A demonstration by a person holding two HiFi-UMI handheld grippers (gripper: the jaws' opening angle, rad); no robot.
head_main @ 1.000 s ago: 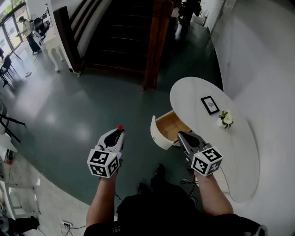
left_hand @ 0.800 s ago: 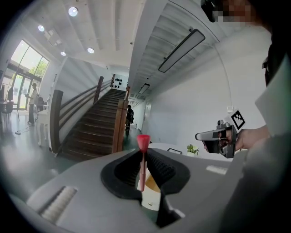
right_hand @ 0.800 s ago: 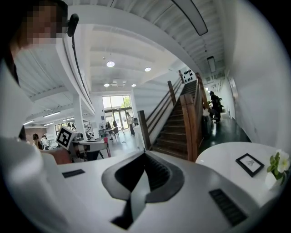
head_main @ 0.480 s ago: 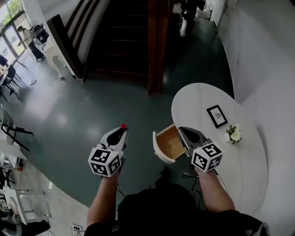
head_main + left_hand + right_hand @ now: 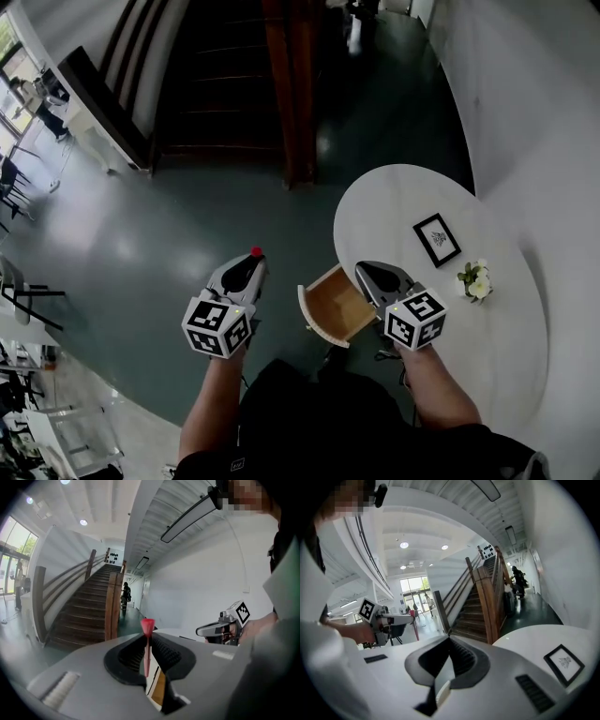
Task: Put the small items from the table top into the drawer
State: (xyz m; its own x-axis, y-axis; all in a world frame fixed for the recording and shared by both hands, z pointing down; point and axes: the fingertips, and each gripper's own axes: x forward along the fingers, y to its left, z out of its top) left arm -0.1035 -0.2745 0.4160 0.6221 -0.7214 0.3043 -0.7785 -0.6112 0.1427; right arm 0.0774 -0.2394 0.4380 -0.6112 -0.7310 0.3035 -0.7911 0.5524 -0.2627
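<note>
Bright daylight, glare on the floor point(image 5: 141, 239), fisheye-warped dark edges

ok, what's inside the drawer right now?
Open drawer shows only its bare wooden bottom; no items seen in it. Its inner end under the table top and the strip behind the right gripper are covered, so can't tell there.

Red pin point(image 5: 146, 651) upright, pinched in left claw point(image 5: 253, 262); wooden drawer point(image 5: 330, 309) open.
</note>
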